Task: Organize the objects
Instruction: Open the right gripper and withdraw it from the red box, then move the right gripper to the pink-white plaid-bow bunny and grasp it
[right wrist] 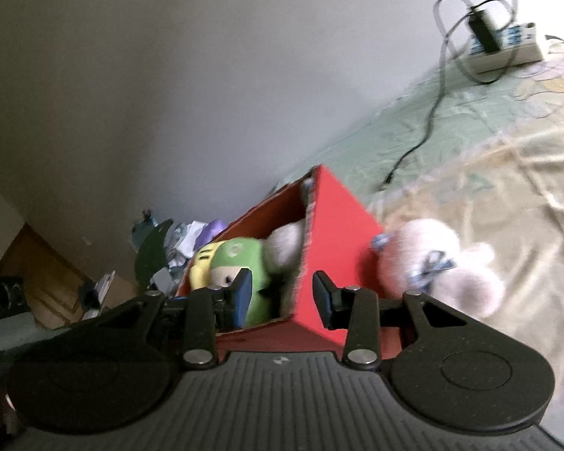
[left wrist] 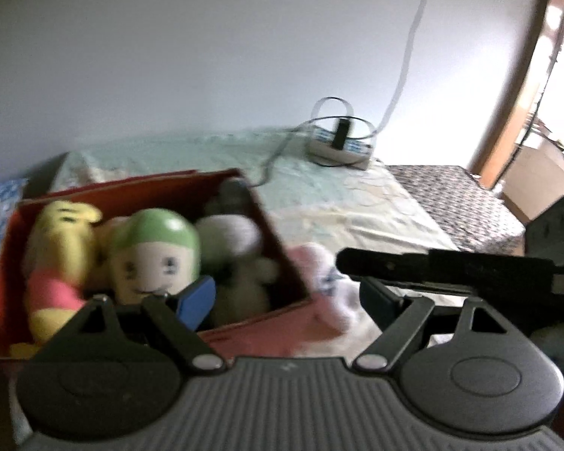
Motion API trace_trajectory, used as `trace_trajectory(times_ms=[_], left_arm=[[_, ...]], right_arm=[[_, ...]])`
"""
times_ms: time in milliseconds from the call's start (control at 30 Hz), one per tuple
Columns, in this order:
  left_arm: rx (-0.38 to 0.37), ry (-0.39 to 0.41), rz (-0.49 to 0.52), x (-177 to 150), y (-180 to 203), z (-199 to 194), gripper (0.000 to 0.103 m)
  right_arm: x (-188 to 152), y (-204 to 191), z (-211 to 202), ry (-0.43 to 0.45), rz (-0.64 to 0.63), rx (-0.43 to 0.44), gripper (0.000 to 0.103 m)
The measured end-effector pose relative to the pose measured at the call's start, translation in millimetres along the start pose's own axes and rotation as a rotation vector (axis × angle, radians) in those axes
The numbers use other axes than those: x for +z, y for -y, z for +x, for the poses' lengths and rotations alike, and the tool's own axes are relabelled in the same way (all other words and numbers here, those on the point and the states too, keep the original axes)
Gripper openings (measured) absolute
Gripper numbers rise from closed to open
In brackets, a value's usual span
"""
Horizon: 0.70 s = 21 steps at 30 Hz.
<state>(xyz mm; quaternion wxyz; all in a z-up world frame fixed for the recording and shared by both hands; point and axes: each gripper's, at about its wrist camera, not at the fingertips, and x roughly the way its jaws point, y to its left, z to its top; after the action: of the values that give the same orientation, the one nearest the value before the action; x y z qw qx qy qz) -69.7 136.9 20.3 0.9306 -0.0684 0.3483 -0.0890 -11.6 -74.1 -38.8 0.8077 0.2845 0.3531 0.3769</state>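
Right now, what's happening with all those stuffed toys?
Someone is tidying plush toys into a red box on the bed, using two handheld grippers. A yellow bear, a green-capped doll and some grey toys are already inside. A pink plush lies outside, beside the box. The left gripper and right gripper are both open, holding nothing.

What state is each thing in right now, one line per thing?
Red box: open-topped, full of plush toys, on the bed.
Green-capped plush: inside the box.
Yellow plush: inside the box.
Pink plush: outside, on the bedspread beside the box.
Power strip: black adapter plugged in.
Left claw: open, empty.
Right claw: open, empty.
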Motion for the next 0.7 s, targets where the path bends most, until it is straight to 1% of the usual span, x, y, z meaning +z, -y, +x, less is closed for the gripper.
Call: trace_trajectory(times_ms=[133,233,433,567,700], left_arm=[[-0.065,-0.014,0.019,-1.7,23.1,11.6,0.085],[-0.108,-0.046,0.026,-6.5,41.1,24.9,0.085],[-0.167,-0.132,0.04,-21.7,67.1,60.2,0.084],[-0.17,-0.193,0.03,-35.2,73.0,84.0,0.084],[-0.141,-0.248,0.012,-48.3,70.4,99.7,0.084]], right_arm=[[6.5,23.6,-16.9,0.024,0.027,-0.05,0.04],[9.3,44.2,-25.9,0.028,0.056,-0.103,0.04],[7.4,79.7,-21.2,-0.02,0.059,-0.18,0.04],[6.9,99.0,-5.8,-0.083,0.033,-0.204,0.04],[5.7,106.1,11.1,-0.131,-0.04,-0.233,0.043]])
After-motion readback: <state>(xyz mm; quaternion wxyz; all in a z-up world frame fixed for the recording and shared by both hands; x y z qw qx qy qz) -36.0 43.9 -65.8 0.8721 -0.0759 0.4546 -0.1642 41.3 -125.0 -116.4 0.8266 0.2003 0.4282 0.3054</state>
